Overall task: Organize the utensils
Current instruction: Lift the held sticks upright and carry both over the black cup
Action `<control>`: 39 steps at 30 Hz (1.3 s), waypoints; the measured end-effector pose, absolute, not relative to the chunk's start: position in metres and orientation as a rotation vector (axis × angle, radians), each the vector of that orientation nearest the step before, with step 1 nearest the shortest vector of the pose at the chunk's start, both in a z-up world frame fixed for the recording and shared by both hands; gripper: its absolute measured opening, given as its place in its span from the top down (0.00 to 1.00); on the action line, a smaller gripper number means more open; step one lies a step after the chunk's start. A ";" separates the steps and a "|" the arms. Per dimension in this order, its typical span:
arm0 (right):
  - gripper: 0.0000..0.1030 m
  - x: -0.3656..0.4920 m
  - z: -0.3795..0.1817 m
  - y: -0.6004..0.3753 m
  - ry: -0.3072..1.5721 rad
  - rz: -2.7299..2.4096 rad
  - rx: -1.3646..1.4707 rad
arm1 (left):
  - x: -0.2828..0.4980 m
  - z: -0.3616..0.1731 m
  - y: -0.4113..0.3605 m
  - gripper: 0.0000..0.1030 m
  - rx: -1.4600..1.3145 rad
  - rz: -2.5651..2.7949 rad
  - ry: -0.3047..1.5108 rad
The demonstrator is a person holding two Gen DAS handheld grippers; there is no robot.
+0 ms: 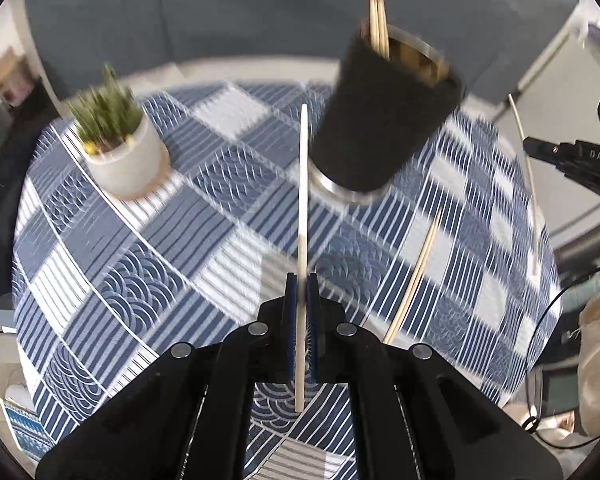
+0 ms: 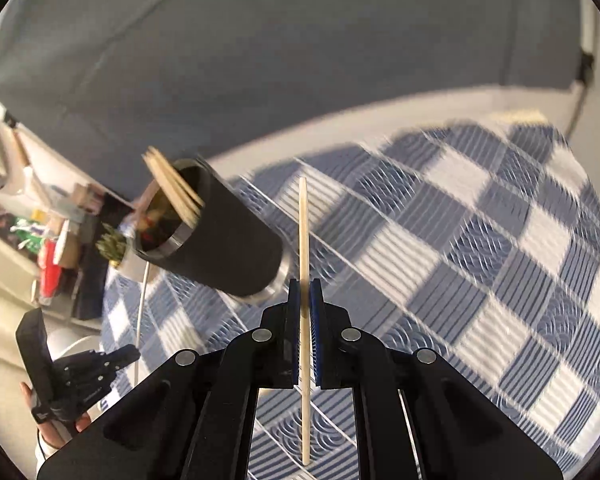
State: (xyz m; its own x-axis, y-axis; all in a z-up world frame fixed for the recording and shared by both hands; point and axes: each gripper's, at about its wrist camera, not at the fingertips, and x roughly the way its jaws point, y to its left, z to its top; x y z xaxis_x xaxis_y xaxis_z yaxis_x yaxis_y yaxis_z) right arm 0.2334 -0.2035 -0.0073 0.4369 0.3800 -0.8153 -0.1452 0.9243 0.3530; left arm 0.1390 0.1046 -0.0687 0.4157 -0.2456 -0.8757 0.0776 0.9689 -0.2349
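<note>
A slender pale wooden chopstick (image 1: 302, 216) is clamped between the blue pads of the left tongs (image 1: 302, 280). A second round chopstick (image 2: 304, 280) is pinched likewise in the right tongs (image 2: 305, 286). Both are held above the bench's blue-and-white patterned cloth (image 1: 140, 256). More chopsticks (image 1: 379, 24) are seen standing in a matte black cylindrical holder (image 1: 384, 120) with a steel base, beside a white potted plant (image 1: 120, 148). One loose chopstick (image 1: 414, 276) is left lying on the cloth.

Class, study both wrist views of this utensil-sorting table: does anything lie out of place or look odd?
Yes. One loose chopstick lies on the checked tablecloth, near the black cup that already holds several. The left gripper and the right gripper each grip one chopstick. Nothing looks spilled or broken, though the frames are blurred.
</note>
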 end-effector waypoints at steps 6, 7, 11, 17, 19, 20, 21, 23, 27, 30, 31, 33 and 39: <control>0.95 0.252 0.038 -0.180 0.978 0.417 0.152 | 0.153 -0.025 0.104 0.95 -0.220 -0.170 1.024; 0.95 0.255 0.045 -0.176 0.962 0.413 0.127 | 0.156 -0.018 0.103 0.95 -0.207 -0.151 1.009; 0.95 0.263 0.078 -0.157 0.887 0.458 0.057 | 0.172 0.009 0.094 0.95 -0.178 -0.116 0.961; 0.95 0.273 0.123 -0.135 0.751 0.611 0.035 | 0.200 0.038 0.078 0.95 -0.174 -0.096 0.882; 0.95 0.278 0.126 -0.129 0.738 0.655 0.032 | 0.204 0.044 0.073 0.95 -0.179 -0.091 0.861; 0.95 0.279 0.126 -0.127 0.730 0.674 0.036 | 0.206 0.047 0.071 0.95 -0.187 -0.097 0.850; 0.95 0.282 0.126 -0.126 0.716 0.692 0.045 | 0.207 0.049 0.069 0.95 -0.200 -0.102 0.838; 0.95 0.288 0.122 -0.126 0.682 0.711 0.067 | 0.209 0.053 0.067 0.95 -0.246 -0.105 0.801; 0.95 0.298 0.112 -0.128 0.624 0.741 0.109 | 0.208 0.065 0.060 0.95 -0.263 -0.111 0.700; 0.95 0.301 0.105 -0.129 0.577 0.758 0.127 | 0.212 0.069 0.057 0.95 -0.271 -0.125 0.665; 0.95 0.302 0.103 -0.129 0.569 0.769 0.132 | 0.212 0.070 0.056 0.95 -0.276 -0.120 0.640; 0.95 0.305 0.099 -0.129 0.566 0.800 0.138 | 0.215 0.070 0.057 0.95 -0.291 -0.125 0.603; 0.95 0.313 0.088 -0.129 0.566 0.815 0.115 | 0.230 0.059 0.056 0.95 -0.338 -0.142 0.569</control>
State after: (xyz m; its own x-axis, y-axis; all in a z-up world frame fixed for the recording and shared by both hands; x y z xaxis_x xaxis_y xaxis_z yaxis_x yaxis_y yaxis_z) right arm 0.3131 -0.1295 0.0881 0.5471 0.7161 -0.4335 -0.6563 0.6884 0.3089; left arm 0.2302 0.0560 0.0586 0.8345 -0.2244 -0.5032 0.0391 0.9351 -0.3521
